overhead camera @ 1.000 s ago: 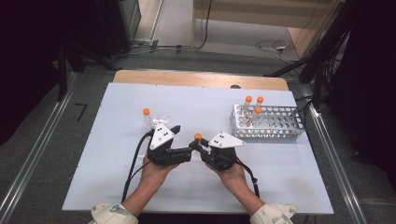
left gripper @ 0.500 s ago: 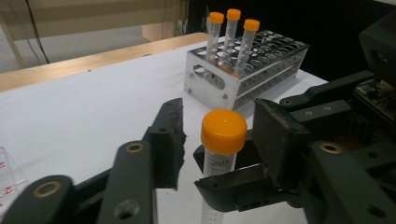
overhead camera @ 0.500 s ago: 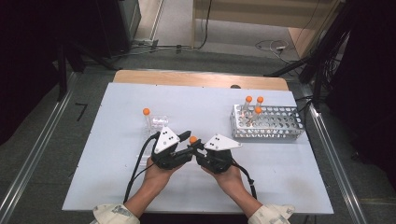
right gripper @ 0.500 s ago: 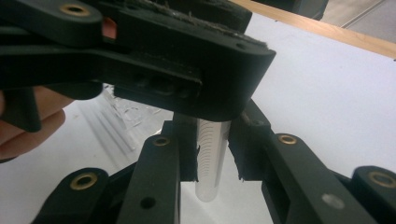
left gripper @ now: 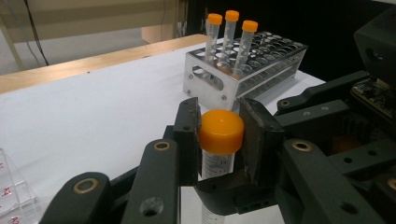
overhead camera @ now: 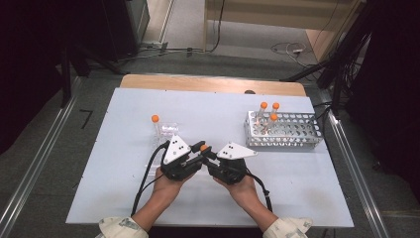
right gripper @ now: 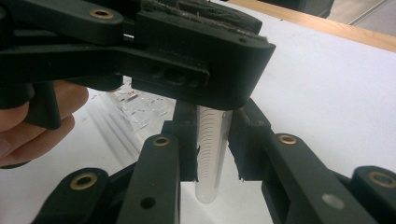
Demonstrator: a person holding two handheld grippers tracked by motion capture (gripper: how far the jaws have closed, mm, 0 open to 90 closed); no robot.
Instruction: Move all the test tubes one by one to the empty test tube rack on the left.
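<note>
three capped tubes point(overhead camera: 268, 113) in one rack point(overhead camera: 292, 133), one in clear stand point(overhead camera: 169, 129)

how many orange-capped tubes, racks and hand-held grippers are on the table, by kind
orange-capped tubes: 5 (3 in the metal rack, 1 in the clear rack, 1 held between the grippers)
racks: 2 (metal rack, clear rack)
hand-held grippers: 2 (left hand-held gripper, right hand-held gripper)
total: 9

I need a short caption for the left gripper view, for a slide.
Left claw shut on the orange cap of a tube, with a rack of three capped tubes behind on the white table.
</note>
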